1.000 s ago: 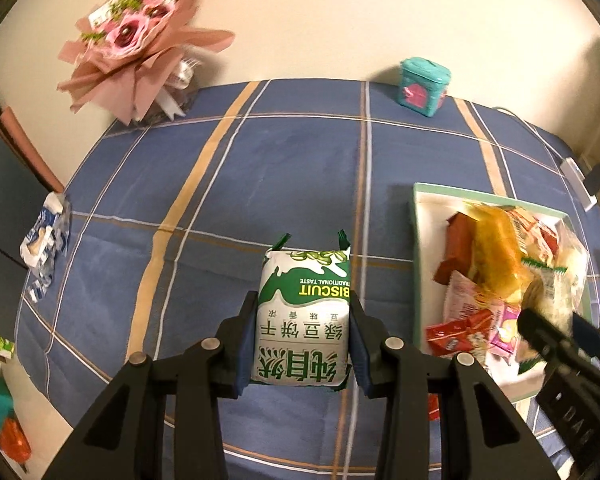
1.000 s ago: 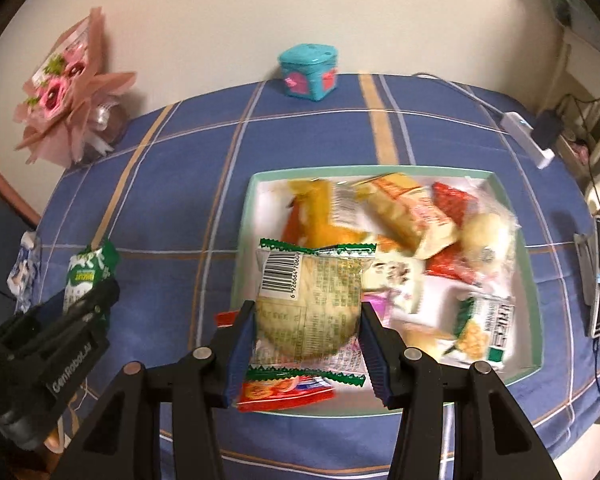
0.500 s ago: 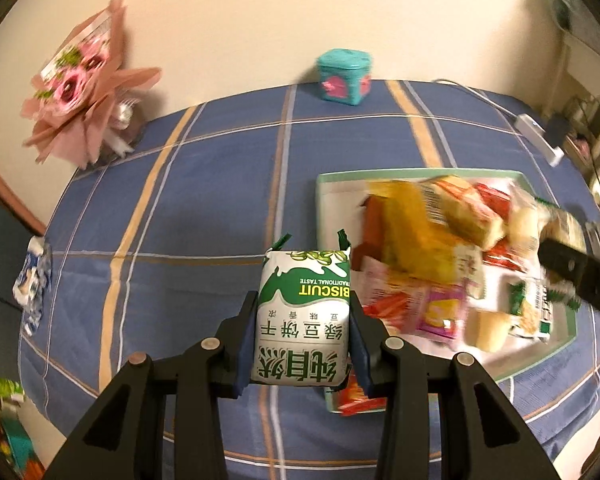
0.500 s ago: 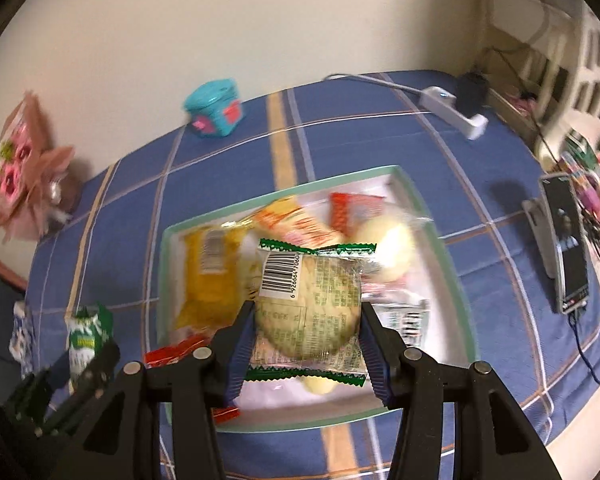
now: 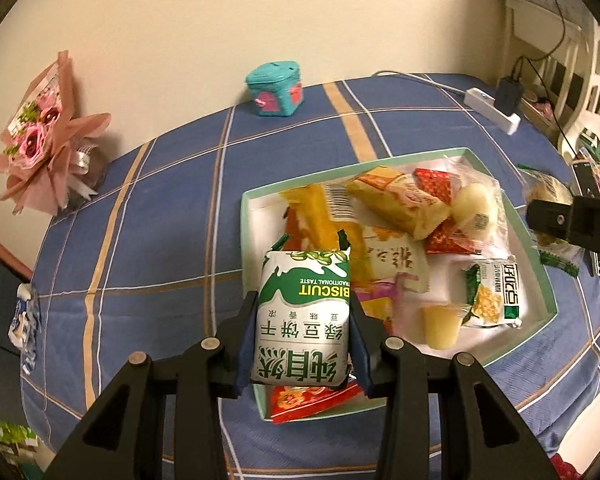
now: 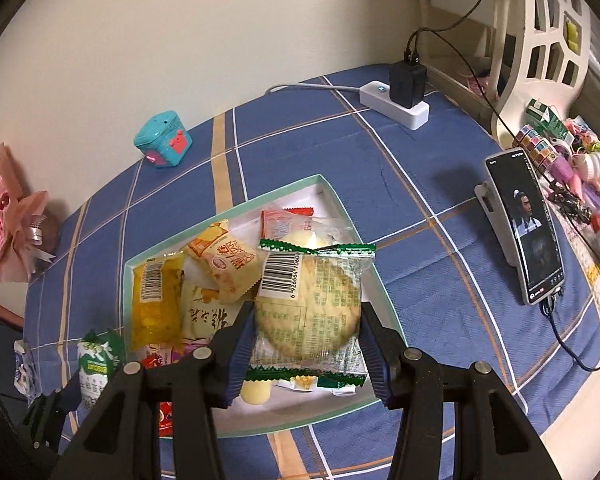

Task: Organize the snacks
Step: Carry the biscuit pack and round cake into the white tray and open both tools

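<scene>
The table [image 5: 172,208], under a blue plaid cloth, carried most of the risk at its crowded right side: a phone [image 6: 528,224] leaned on a stand there with a cable trailing off the edge, and a strip [image 6: 394,104] with a charger sat behind it, so a wide swing of the right arm could have knocked the phone flat or snagged the cord. The tray [image 5: 540,280] was heaped with snacks lying loosely over one another, and one red packet [image 5: 312,402] hung over its near rim; anything dropped onto the heap could have slid off or pushed that packet out onto the cloth. The left gripper [image 5: 302,330] was clamped on a green biscuit pack [image 5: 302,316], held over the tray's near left corner. The right gripper [image 6: 308,324] was clamped on a clear-wrapped cookie [image 6: 308,308] over the tray's right half. Both wrappers looked slick and puffy, so I judged either could have slipped between the pads, and a harder squeeze could have cracked the cookie. With both arms near one tray, they could also have bumped.
</scene>
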Available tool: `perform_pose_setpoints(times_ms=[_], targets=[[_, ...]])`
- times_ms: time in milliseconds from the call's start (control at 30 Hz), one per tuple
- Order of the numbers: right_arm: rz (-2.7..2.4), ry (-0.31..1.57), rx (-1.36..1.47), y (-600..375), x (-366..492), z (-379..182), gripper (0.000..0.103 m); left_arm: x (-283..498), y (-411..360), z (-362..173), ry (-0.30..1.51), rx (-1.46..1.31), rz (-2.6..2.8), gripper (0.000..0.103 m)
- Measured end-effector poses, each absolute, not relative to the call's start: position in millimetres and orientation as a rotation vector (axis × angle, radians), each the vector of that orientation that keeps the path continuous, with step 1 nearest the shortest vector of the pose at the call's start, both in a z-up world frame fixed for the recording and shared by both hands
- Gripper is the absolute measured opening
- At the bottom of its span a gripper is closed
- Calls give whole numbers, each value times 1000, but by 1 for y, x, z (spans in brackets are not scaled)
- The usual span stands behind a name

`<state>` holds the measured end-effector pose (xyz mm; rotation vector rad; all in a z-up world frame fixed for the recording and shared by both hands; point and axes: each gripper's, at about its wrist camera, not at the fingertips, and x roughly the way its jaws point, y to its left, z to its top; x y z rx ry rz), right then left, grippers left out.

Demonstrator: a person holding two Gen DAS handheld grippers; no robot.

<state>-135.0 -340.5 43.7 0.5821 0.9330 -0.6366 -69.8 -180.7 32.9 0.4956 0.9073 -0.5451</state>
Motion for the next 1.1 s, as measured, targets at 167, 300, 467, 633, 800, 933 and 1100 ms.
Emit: perform_pose_setpoints(times_ms=[167,300,467,633,800,933,1100], targets=[[-615,950,567,-337,-127,36,53,-73,-189,28,892,521,-565,42],[-601,994,550,-334,-118,22,53,-73,-195,21,893,531,-582,42],[-582,1046,535,-329,-107,3,53,-74,-201,14,892,554,-591,42],[-572,1076,513,-325,-99,-7,53,-73,-204,11,886,563,-595,42],[-564,1091,494,-321,-95,-11,53,-76,-208,10,872,576,-608,42],[-564,1104,488,-320,-95,-14,53,-75,-208,10,866,581,-603,42],[-568,1110,490,-320,-94,-15,53,-74,-207,9,873,577,-602,42]])
